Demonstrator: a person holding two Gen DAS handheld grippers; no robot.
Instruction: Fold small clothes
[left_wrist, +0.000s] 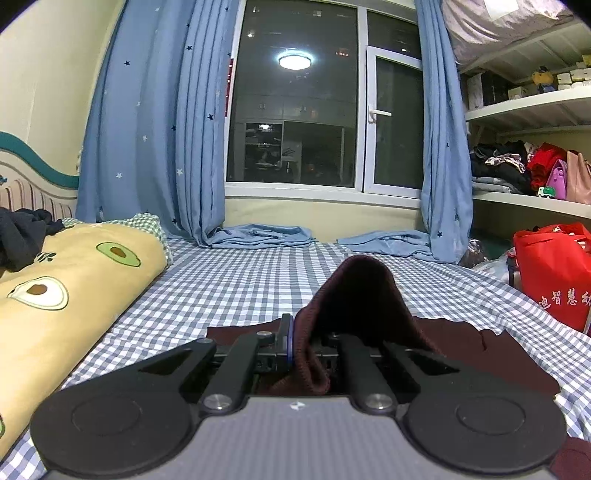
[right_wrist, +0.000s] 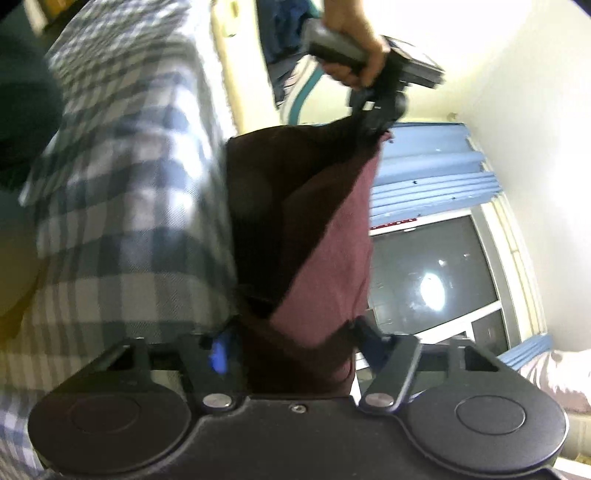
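Pinching the maroon garment (left_wrist: 364, 295) between their fingers, left gripper (left_wrist: 301, 347) and right gripper (right_wrist: 295, 332) stretch it above the checked bedsheet (left_wrist: 236, 280).

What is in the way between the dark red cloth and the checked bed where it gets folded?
Nothing visible. Both grippers already pinch the dark red cloth: the left gripper and the right gripper. The checked bed sheet ahead of it is bare; the avocado blanket lies off to the side.

Avocado pillow (left_wrist: 74, 273), red bag (left_wrist: 554, 273) (w/ lettering), blue curtains (left_wrist: 155, 122).
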